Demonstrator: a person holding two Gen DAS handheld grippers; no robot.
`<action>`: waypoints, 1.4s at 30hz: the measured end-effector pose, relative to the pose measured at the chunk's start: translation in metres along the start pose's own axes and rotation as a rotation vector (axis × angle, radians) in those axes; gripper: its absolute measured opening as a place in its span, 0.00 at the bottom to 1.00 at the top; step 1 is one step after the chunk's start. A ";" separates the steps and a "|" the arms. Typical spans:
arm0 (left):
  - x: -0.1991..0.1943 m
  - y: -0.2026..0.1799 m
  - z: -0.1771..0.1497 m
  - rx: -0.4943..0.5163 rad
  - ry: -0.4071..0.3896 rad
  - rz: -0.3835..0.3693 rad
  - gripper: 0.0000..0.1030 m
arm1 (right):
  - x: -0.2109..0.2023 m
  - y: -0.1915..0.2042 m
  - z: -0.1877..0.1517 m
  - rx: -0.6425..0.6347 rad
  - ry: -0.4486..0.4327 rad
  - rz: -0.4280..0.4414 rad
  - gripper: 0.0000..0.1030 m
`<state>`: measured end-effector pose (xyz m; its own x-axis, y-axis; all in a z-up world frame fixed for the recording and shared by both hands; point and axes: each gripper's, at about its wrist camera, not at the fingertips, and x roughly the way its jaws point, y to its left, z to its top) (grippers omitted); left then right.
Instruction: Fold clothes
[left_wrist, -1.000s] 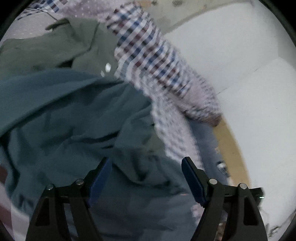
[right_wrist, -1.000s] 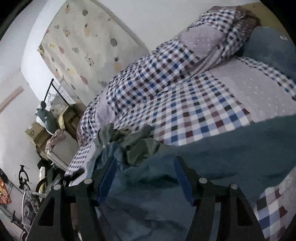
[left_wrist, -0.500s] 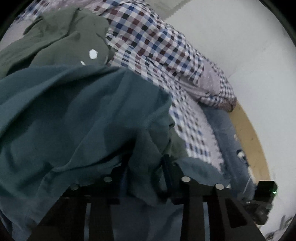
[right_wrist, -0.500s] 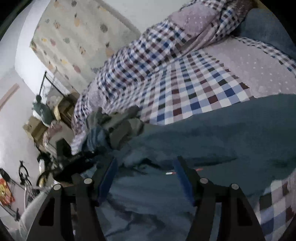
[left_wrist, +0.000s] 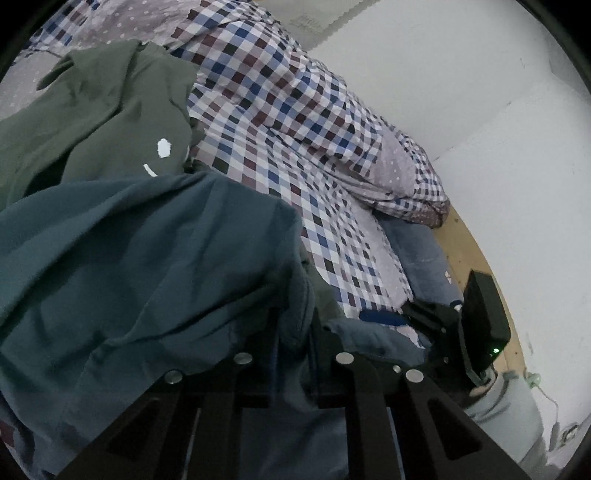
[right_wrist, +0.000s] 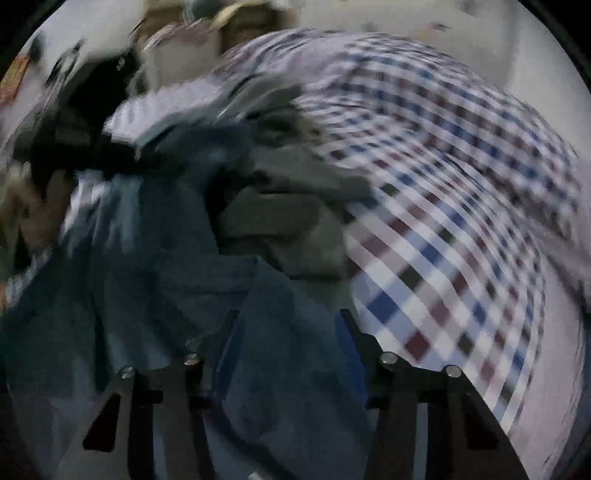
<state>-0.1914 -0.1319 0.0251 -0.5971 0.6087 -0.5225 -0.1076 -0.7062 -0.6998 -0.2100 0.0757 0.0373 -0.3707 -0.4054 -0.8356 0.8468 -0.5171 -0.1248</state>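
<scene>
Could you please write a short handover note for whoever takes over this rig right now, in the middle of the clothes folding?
Left gripper: jaws closing on a bunched fold of the teal garment; the cloth is pinched between them.
Right gripper: jaws closing, teal cloth between the fingers, pads not yet pressing it; this view is blurred.
Things: the teal garment lies rumpled on the checked bedspread; an olive green garment lies crumpled behind it, partly under its edge.
Done: nothing is folded yet.
Left: finish the right grip, spread and fold the teal garment, then the olive one.
</scene>
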 end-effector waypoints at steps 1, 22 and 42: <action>-0.001 0.001 0.000 0.002 0.002 0.003 0.12 | 0.004 0.002 0.003 -0.038 0.009 0.013 0.51; 0.005 -0.033 0.058 -0.052 -0.057 0.030 0.11 | -0.048 -0.034 -0.013 0.095 -0.170 -0.150 0.02; 0.141 -0.009 0.148 -0.269 -0.006 0.300 0.36 | 0.011 -0.155 0.003 0.497 -0.023 -0.467 0.02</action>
<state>-0.3920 -0.0934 0.0301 -0.5748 0.3873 -0.7208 0.2837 -0.7319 -0.6195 -0.3471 0.1489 0.0489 -0.6672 -0.0689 -0.7417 0.3226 -0.9242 -0.2043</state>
